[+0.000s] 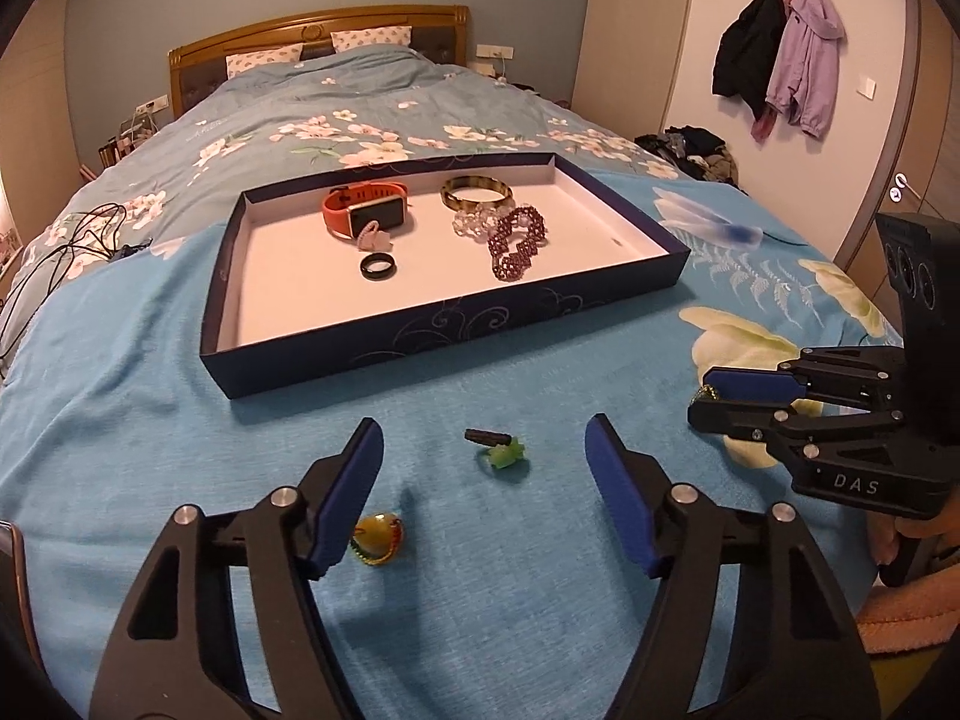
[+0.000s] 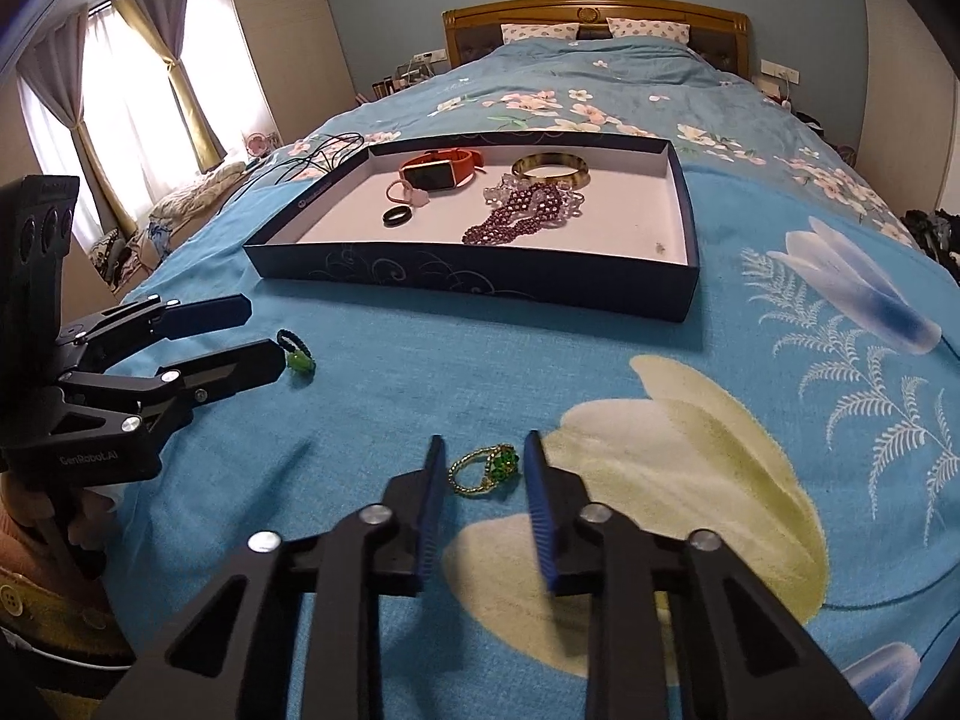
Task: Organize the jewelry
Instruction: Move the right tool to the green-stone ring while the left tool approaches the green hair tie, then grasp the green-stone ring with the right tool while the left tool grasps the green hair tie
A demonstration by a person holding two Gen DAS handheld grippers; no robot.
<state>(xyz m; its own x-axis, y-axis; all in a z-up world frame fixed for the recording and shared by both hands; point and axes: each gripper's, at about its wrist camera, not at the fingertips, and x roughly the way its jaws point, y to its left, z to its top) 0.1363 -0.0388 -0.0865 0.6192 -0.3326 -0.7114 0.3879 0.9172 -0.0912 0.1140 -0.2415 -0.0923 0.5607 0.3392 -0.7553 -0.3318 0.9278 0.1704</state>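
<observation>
On the bedspread [image 1: 150,420] the shallow box [image 1: 444,324] holds, left to right, an orange watch [image 1: 366,210], a black ring [image 1: 377,267], a gold bangle [image 1: 477,192] and purple beads [image 1: 516,243]. The left gripper [image 1: 485,441] stands spread around a green ring [image 1: 503,455]; a yellow ring [image 1: 377,540] hides partly behind its finger. The right gripper [image 2: 485,465] is narrowed around a gold-green ring [image 2: 486,471], contact unclear.

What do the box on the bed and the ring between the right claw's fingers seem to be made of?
The box looks like cardboard: thin straight walls, matte dark blue outside with printed swirls, plain white inside. The ring looks like thin gold-coloured metal wire, twisted or beaded, shiny, carrying a cluster of glossy green stones that could be glass or plastic. It lies on the bedspread, which looks like soft woven cloth.
</observation>
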